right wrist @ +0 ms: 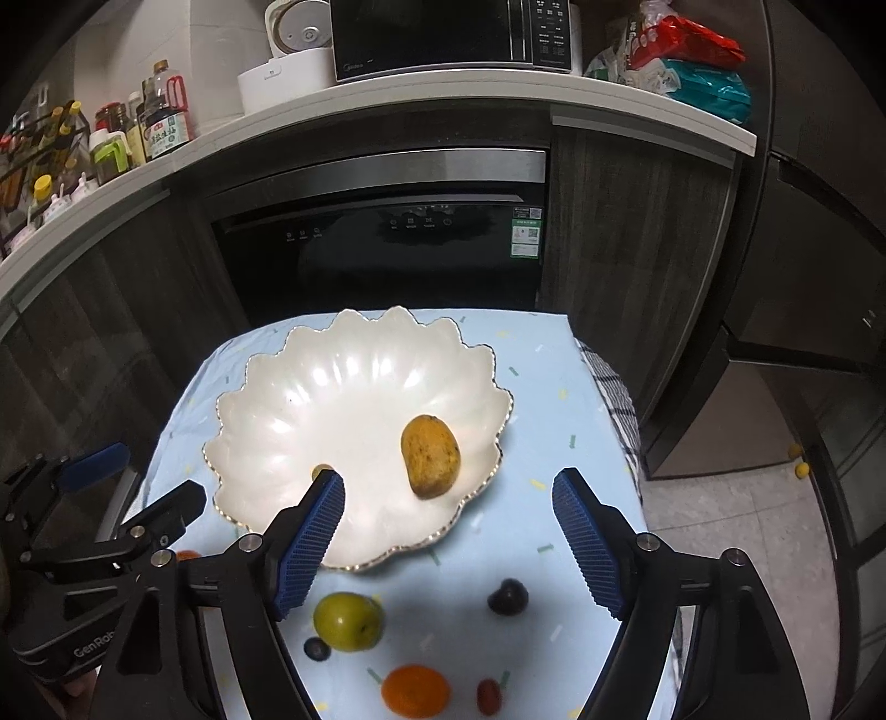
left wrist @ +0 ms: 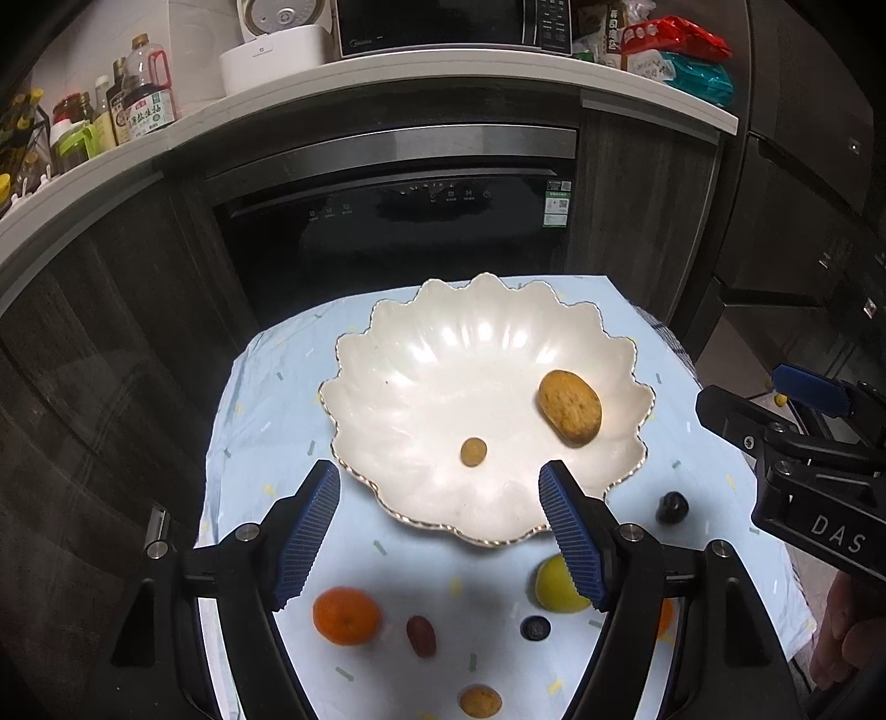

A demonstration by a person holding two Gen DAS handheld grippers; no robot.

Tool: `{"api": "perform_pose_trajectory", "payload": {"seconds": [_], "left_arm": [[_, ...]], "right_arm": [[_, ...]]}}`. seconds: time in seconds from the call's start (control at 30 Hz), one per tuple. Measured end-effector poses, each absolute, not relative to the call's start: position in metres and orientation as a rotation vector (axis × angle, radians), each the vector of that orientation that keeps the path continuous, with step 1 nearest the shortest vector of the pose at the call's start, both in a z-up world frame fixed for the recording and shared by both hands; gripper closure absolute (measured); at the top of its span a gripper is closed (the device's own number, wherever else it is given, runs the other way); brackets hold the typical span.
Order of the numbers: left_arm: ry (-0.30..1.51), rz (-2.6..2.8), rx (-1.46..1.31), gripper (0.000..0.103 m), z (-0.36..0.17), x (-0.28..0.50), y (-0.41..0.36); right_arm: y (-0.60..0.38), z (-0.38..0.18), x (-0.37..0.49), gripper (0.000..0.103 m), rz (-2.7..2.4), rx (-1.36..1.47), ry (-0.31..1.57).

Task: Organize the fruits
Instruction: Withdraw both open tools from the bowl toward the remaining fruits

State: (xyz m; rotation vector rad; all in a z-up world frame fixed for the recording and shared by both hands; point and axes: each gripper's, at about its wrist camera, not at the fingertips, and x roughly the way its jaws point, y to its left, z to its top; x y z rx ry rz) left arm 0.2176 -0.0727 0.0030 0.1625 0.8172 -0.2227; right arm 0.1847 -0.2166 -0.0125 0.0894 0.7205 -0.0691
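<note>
Wide apart and empty, the left gripper [left wrist: 440, 482], its ribbed blue pads [left wrist: 307, 534] poised above the near rim of a pearly white scalloped dish with a thin gold edge [left wrist: 387, 343]. Likewise spread and holding nothing, the right gripper [right wrist: 448, 490], its ribbed blue fingertips [right wrist: 587, 540] set over the dish's near right edge and the pale blue confetti-print tablecloth [right wrist: 554, 387]. Inside the dish, toward its right side, a large oval yellow-brown speckled fruit [left wrist: 570, 407]; nearer the middle, well apart from it, a small round yellow-brown fruit [left wrist: 473, 451], half hidden behind the left fingertip in the right wrist view. On the cloth in front of the dish, outside it: a round yellow-green fruit [right wrist: 348, 620], just beside it a small dark blueberry [right wrist: 317, 649], a dark purple-black rounded fruit [right wrist: 507, 597] further right, a round orange citrus [right wrist: 415, 689] and beside that a small red oval grape [right wrist: 489, 695]. In the left wrist view, another round orange citrus [left wrist: 346, 616] at the near left with a red oval grape [left wrist: 421, 636] next to it, plus a second small yellow-brown fruit [left wrist: 479, 701] at the bottom edge. Beyond the table, a black built-in appliance with a glossy glass front [left wrist: 387, 238] under a white countertop [left wrist: 387, 83], with a microwave [right wrist: 443, 39] on top.
</note>
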Motion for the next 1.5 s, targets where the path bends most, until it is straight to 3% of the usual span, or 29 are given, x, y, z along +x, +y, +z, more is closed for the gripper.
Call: {"api": "perform_pose_trajectory", "payload": {"seconds": [0.5, 1.5], "left_arm": [[0.8, -0.209, 0.173, 0.019, 0.005, 0.192, -0.071], [0.835, -0.156, 0.182, 0.019, -0.044, 0.15, -0.052]], "right_arm": [[-0.214, -0.02, 0.161, 0.022, -0.041, 0.089, 0.723], [-0.198, -0.063, 0.132, 0.022, -0.02, 0.043, 0.775]]}}
